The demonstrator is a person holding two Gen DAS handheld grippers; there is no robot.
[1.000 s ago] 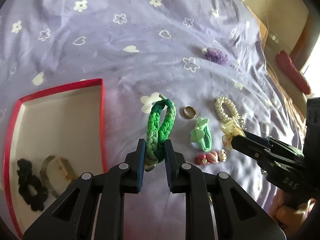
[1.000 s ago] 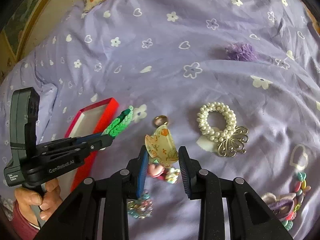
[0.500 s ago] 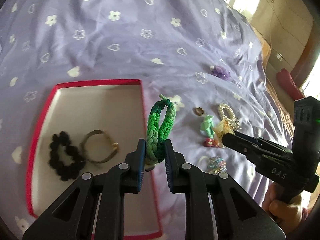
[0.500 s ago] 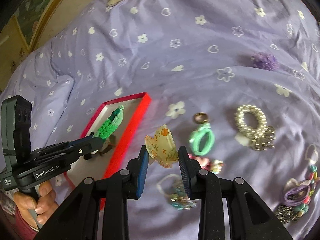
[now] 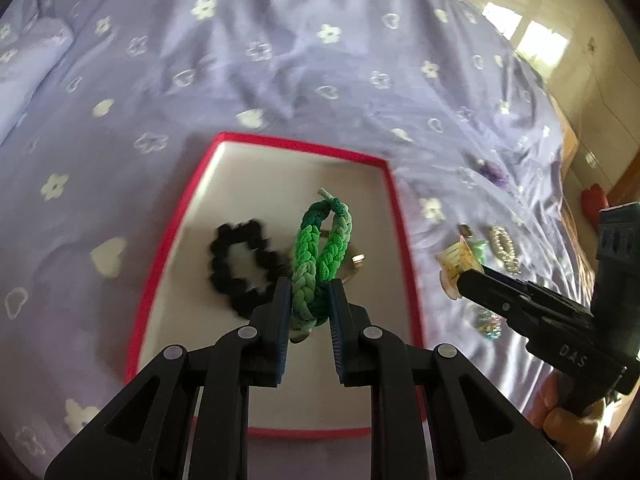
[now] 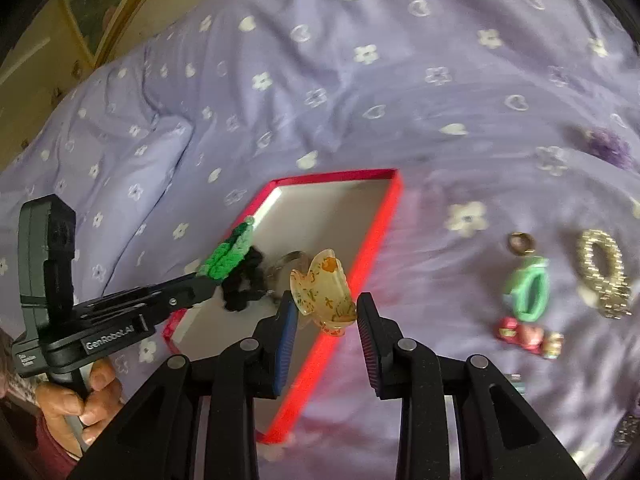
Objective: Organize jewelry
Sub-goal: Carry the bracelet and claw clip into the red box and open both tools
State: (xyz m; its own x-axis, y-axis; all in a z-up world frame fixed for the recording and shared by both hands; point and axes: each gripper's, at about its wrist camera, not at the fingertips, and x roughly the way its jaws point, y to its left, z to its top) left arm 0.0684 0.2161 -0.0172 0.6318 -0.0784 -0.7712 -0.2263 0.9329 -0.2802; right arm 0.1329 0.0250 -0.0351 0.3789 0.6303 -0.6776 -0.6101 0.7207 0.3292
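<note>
One red-rimmed tray (image 5: 394,216) (image 6: 376,240) with a pale, smooth floor lies on the bed (image 5: 280,72) (image 6: 400,92), and two pieces rest inside it: a frilly black scrunchie (image 5: 224,268) (image 6: 242,292) and, just beside it, a thin metal bangle (image 5: 354,266), partly hidden. Held above the tray floor, the left claw (image 5: 309,300) (image 6: 208,280) is clenched on one braided green fabric bracelet (image 5: 320,252) (image 6: 230,254), a doubled loop standing upright. The right claw (image 6: 326,314) (image 5: 460,284) grasps one translucent yellow hair clip (image 6: 324,292) (image 5: 456,262) over the tray's right rim. Loose on the lilac, flower-printed bedding beyond that rim lie one small ring (image 6: 521,243), one mint-green hair tie (image 6: 528,294), one pearl-beaded bracelet (image 6: 602,270) and one fuzzy purple scrunchie (image 6: 612,146).
</note>
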